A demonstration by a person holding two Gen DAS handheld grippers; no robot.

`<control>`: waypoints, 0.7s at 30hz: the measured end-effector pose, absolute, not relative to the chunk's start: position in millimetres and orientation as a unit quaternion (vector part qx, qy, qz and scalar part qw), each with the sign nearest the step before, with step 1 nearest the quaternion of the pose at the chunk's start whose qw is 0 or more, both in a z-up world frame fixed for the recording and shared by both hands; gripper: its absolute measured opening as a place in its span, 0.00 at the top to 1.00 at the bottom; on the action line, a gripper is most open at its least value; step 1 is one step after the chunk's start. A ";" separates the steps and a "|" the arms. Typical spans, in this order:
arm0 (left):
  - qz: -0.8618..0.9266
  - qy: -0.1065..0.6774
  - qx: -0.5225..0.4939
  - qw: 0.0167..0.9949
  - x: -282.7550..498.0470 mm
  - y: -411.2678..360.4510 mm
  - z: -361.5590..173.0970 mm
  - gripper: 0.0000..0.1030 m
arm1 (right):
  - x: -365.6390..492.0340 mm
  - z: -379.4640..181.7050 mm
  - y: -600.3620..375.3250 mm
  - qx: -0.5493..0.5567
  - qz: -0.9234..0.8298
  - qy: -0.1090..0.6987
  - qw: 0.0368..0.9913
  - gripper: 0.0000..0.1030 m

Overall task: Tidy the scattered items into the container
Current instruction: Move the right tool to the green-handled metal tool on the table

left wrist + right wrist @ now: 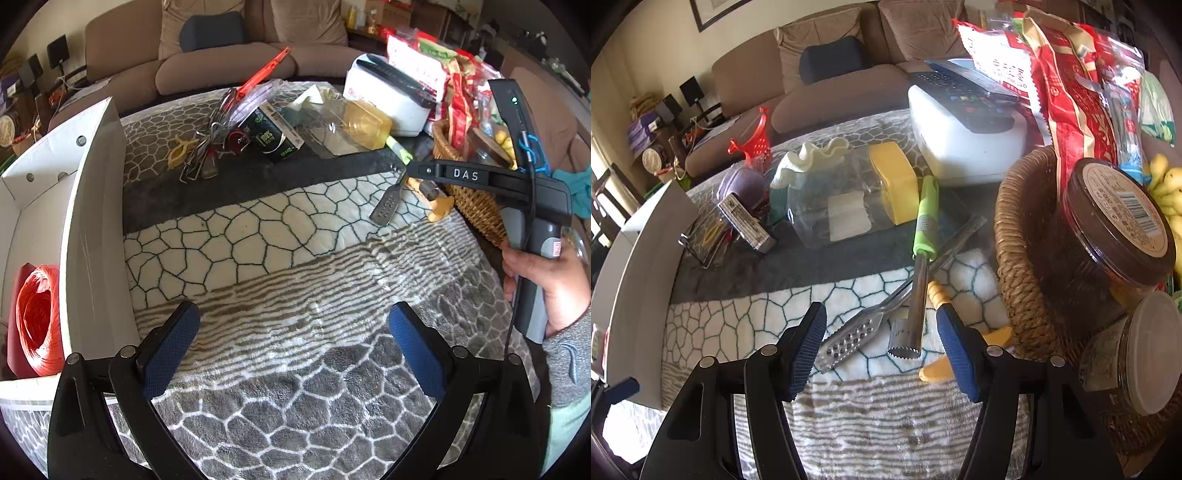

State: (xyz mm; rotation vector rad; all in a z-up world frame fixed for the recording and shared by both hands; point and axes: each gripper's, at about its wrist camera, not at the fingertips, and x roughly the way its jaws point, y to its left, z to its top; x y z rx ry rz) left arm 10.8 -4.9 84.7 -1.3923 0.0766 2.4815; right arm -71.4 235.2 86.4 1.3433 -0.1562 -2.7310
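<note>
A white cardboard box (92, 221) stands at the left with a red twine roll (37, 317) inside; its wall also shows in the right wrist view (639, 277). My right gripper (882, 347) is open, low over a green-handled corer (921, 266), a perforated metal scaler (849, 339) and a yellow-handled tool (938, 369). My left gripper (295, 343) is open and empty over the patterned blanket (295, 258), beside the box. Further back lie a whisk (207, 147), a yellow clip (179, 151), a green-black carton (273, 136) and a clear jar with a yellow lid (857, 195).
A wicker basket (1015, 258) with jars and snack bags stands at the right, next to the tools. A white appliance (964, 147) sits behind it. A red fly swatter (262, 70) and a beige sofa (221, 66) are at the back.
</note>
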 end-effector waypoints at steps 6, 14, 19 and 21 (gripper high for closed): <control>0.859 0.019 -0.495 0.134 6.9 -13.2 80.5 0.00 | -80.1 72.5 213.2 0.452 -0.891 0.028 0.033 0.39; 0.854 0.015 -0.501 0.140 7.5 -13.6 78.1 0.00 | -87.6 44.9 212.5 0.484 -0.874 0.053 0.012 0.76; 0.846 -0.005 -0.512 0.149 7.0 -16.8 77.3 0.00 | -76.4 58.5 218.9 0.477 -0.877 0.048 0.015 0.76; 0.841 -0.015 -0.519 0.156 6.5 -18.6 77.0 0.00 | -64.7 67.4 220.3 0.476 -0.878 0.052 0.018 0.76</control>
